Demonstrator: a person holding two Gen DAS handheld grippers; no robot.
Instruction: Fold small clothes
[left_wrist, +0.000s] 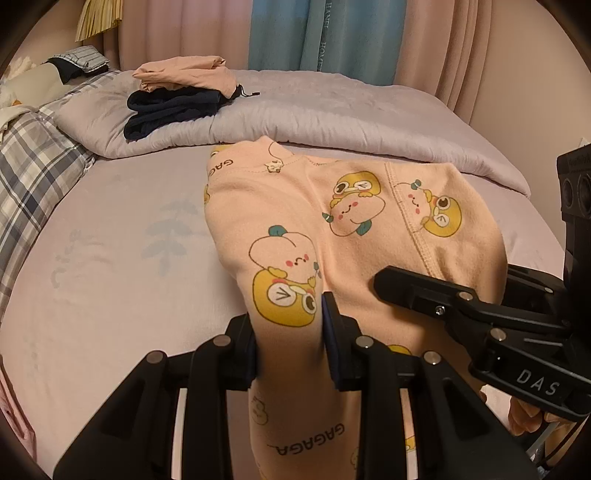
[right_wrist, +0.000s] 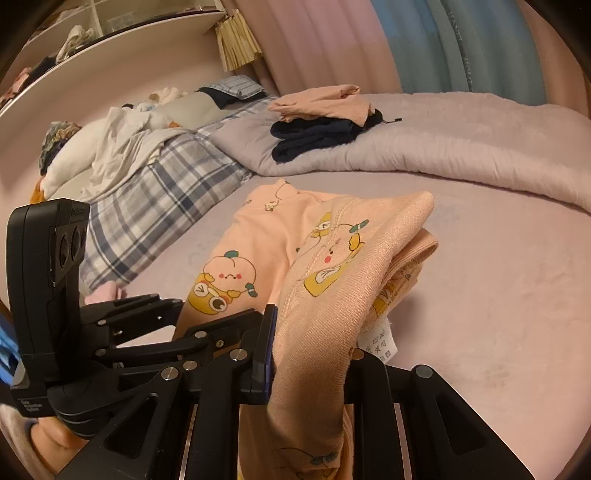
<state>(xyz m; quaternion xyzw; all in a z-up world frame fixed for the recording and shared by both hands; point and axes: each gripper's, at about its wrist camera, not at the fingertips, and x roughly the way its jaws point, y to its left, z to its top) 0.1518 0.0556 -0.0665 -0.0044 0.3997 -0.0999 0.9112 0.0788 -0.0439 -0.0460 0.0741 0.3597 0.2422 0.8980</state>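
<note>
A small peach garment (left_wrist: 332, 229) printed with yellow cartoon characters lies partly on the lilac bed, its near end lifted. My left gripper (left_wrist: 290, 321) is shut on a bunched fold of this garment, the cloth pinched between both pads. In the right wrist view the same peach garment (right_wrist: 332, 266) drapes over my right gripper (right_wrist: 310, 343), which is shut on its thick folded edge; a white care label hangs beside it. The right gripper also shows in the left wrist view as a black arm crossing the cloth. The left gripper (right_wrist: 177, 310) appears at the left of the right wrist view.
A folded stack of peach and navy clothes (left_wrist: 177, 96) rests on a rolled lilac quilt (left_wrist: 332, 122) behind the garment. A plaid blanket (left_wrist: 33, 173) and pillows lie to the left. Curtains (left_wrist: 295, 33) hang behind the bed. Lilac sheet (left_wrist: 110, 258) spreads left of the garment.
</note>
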